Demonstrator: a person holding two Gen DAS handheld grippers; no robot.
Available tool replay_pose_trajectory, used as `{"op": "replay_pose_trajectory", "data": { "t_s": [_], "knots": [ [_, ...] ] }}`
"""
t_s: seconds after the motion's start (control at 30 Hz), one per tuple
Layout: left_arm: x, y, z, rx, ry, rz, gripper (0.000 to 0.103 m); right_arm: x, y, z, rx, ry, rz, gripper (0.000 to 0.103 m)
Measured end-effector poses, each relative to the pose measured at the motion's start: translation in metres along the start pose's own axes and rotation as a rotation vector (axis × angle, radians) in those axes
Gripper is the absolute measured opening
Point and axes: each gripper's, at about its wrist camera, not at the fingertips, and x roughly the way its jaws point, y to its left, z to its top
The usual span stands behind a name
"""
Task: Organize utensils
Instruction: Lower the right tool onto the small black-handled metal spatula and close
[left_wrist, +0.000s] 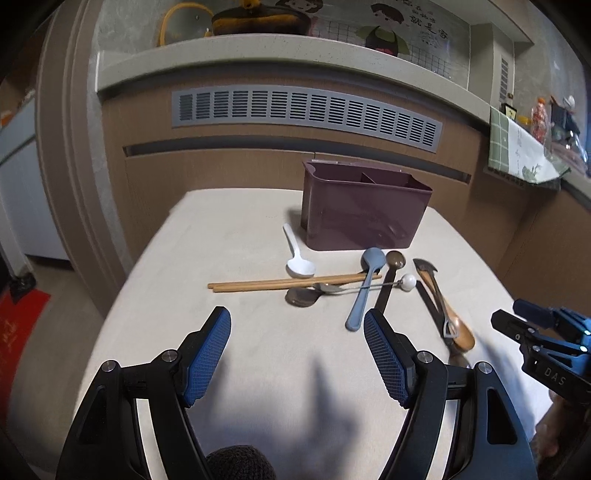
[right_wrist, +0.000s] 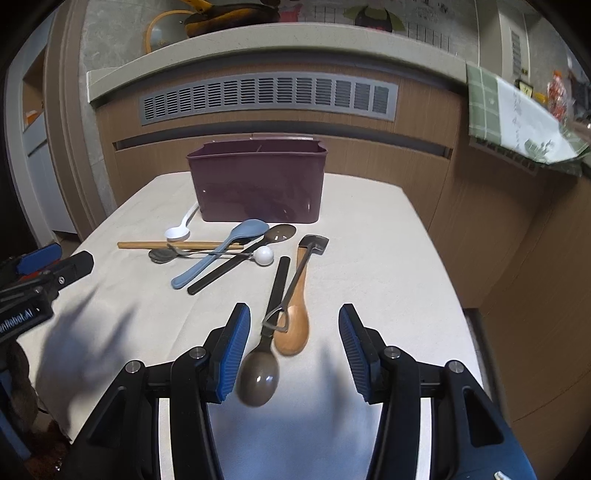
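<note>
Table (right_wrist: 369, 236), cloth-covered, carries everything. Purple caddy (right_wrist: 258, 184) stands at the far edge, near mid-width, divided inside; no utensil visibly in it.

Utensils lie loose in front of the caddy. Left cluster: blue spoon (right_wrist: 218, 258) lies across the chopsticks (right_wrist: 177, 244) and a thin white-knobbed metal piece (right_wrist: 263, 255); black-handled spoon (right_wrist: 240, 258) lies just beside it. White spoon (right_wrist: 183, 227) lies apart, toward the caddy's left corner.

Right cluster, nearer the front edge: wooden spoon (right_wrist: 293, 325), metal peeler (right_wrist: 295, 280) lying on it, dark ladle-spoon (right_wrist: 258, 376) touching both.

Right gripper (right_wrist: 294, 343) is released, jaws wide, straddling the wooden spoon and ladle bowl. Left gripper (left_wrist: 297, 350) is released too, over bare cloth short of the left cluster.

Risks, as judged:
- Closing here may catch two or three pieces at once; peeler slides off.
- Lifting the blue spoon may drag chopsticks toward the left edge.
- Smooth, rounded handles may pivot in the pads.
- Tall handles could tip the light caddy.
</note>
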Motion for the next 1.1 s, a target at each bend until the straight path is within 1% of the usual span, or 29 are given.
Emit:
{"op": "replay_pose_trajectory", "data": {
  "t_s": [0.1, 0.23, 0.27, 0.3, 0.37, 0.4, 0.43, 0.47, 0.5, 0.53, 0.57, 0.6, 0.63, 0.73, 0.8, 0.87, 1.0, 1.1],
  "knots": [
    [0.023, 0.011, 0.014, 0.007, 0.045, -0.007, 0.075, 0.016, -0.017, 0.011, 0.034, 0.037, 0.007, 0.046],
    [0.052, 0.005, 0.026, 0.135, 0.112, -0.043, 0.075, 0.046, -0.032, 0.029, 0.033, 0.097, 0.029, 0.046],
    [0.059, 0.002, 0.029, 0.171, 0.122, -0.068, 0.075, 0.054, -0.033, 0.034, 0.023, 0.112, 0.043, 0.046],
    [0.062, 0.000, 0.032, 0.184, 0.124, -0.088, 0.075, 0.057, -0.032, 0.035, 0.015, 0.117, 0.048, 0.046],
    [0.067, -0.002, 0.038, 0.192, 0.118, -0.132, 0.075, 0.069, -0.024, 0.041, -0.043, 0.128, 0.055, 0.046],
    [0.069, -0.002, 0.042, 0.190, 0.111, -0.154, 0.075, 0.073, -0.019, 0.043, -0.074, 0.129, 0.059, 0.044],
    [0.072, -0.002, 0.045, 0.187, 0.108, -0.162, 0.075, 0.076, -0.014, 0.045, -0.102, 0.129, 0.069, 0.041],
    [0.077, -0.002, 0.048, 0.182, 0.114, -0.161, 0.075, 0.079, -0.009, 0.047, -0.125, 0.127, 0.086, 0.040],
    [0.082, 0.000, 0.048, 0.171, 0.128, -0.163, 0.075, 0.082, -0.003, 0.051, -0.158, 0.126, 0.117, 0.038],
    [0.085, 0.001, 0.048, 0.158, 0.146, -0.169, 0.075, 0.087, 0.004, 0.055, -0.190, 0.139, 0.147, 0.033],
    [0.092, 0.003, 0.045, 0.140, 0.184, -0.184, 0.075, 0.090, 0.007, 0.057, -0.201, 0.150, 0.162, 0.031],
    [0.094, 0.005, 0.044, 0.134, 0.200, -0.194, 0.075, 0.093, 0.008, 0.060, -0.203, 0.159, 0.176, 0.030],
    [0.095, 0.006, 0.041, 0.131, 0.205, -0.199, 0.075, 0.096, 0.007, 0.063, -0.199, 0.160, 0.172, 0.030],
    [0.096, 0.007, 0.036, 0.114, 0.195, -0.188, 0.075, 0.101, -0.004, 0.065, -0.173, 0.156, 0.095, 0.031],
    [0.097, 0.006, 0.038, 0.086, 0.198, -0.215, 0.075, 0.101, -0.014, 0.064, -0.134, 0.160, 0.077, 0.031],
    [0.096, 0.001, 0.039, 0.085, 0.193, -0.232, 0.075, 0.101, -0.025, 0.061, -0.089, 0.166, 0.069, 0.031],
    [0.096, -0.003, 0.042, 0.094, 0.178, -0.206, 0.075, 0.108, -0.037, 0.057, -0.012, 0.197, 0.093, 0.032],
    [0.092, -0.002, 0.045, 0.095, 0.164, -0.186, 0.075, 0.129, -0.046, 0.063, 0.074, 0.237, 0.133, 0.032]
  ]
}}
